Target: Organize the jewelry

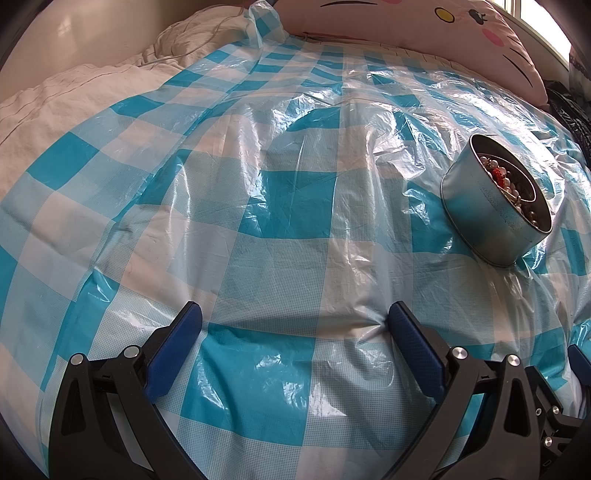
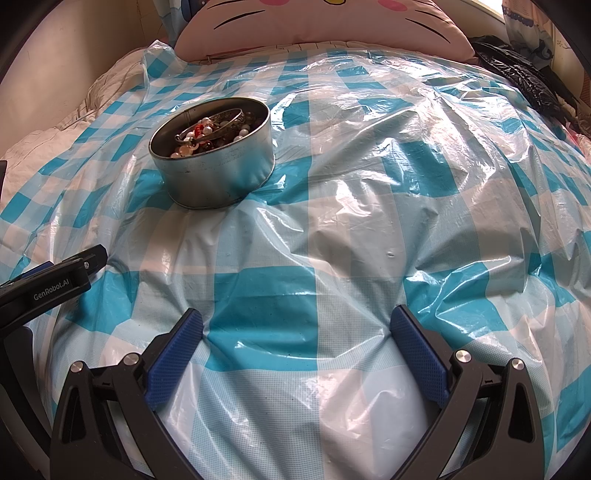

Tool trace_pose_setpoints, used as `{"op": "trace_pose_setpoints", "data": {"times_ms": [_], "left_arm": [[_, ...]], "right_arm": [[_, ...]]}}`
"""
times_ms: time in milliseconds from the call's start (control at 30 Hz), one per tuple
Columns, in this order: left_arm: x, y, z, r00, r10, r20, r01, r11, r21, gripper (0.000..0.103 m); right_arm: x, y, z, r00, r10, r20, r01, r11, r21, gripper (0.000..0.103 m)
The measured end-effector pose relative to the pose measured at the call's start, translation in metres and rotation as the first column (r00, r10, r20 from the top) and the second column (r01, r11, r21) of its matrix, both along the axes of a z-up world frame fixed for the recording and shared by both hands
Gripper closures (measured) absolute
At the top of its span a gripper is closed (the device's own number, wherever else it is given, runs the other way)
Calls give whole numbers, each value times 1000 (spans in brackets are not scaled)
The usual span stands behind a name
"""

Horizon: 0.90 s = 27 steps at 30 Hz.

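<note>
A round silver tin (image 2: 218, 173) stands on the blue-and-white checked plastic sheet (image 2: 351, 229), up and to the left of my right gripper (image 2: 295, 325). Inside it lies a jumble of jewelry (image 2: 210, 133): pearl beads, a red piece and a metal bangle. In the left wrist view the same tin (image 1: 487, 206) sits far to the right of my left gripper (image 1: 293, 317), with the jewelry (image 1: 509, 181) showing over its rim. Both grippers are open and hold nothing. The left gripper (image 2: 51, 280) also shows at the left edge of the right wrist view.
The plastic sheet (image 1: 258, 206) covers a soft, wrinkled bed. A pink cat-face pillow (image 2: 325, 26) lies along the far edge. White bedding (image 1: 66, 92) is bunched at the far left, and a black shiny bag (image 2: 524, 77) lies at the far right.
</note>
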State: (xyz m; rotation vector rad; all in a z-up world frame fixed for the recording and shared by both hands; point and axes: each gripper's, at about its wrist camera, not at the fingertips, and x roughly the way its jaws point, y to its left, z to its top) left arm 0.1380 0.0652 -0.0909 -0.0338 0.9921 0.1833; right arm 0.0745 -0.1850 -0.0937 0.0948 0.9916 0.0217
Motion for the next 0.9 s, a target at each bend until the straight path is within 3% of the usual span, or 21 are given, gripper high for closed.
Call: {"op": "trace_pose_setpoints", "data": {"times_ms": [900], "left_arm": [[0,-1,0,1000,0,-1,0,1000,1,6]], "right_arm": [[2,2,0,1000,0,1,0,1000,-7,6]]}}
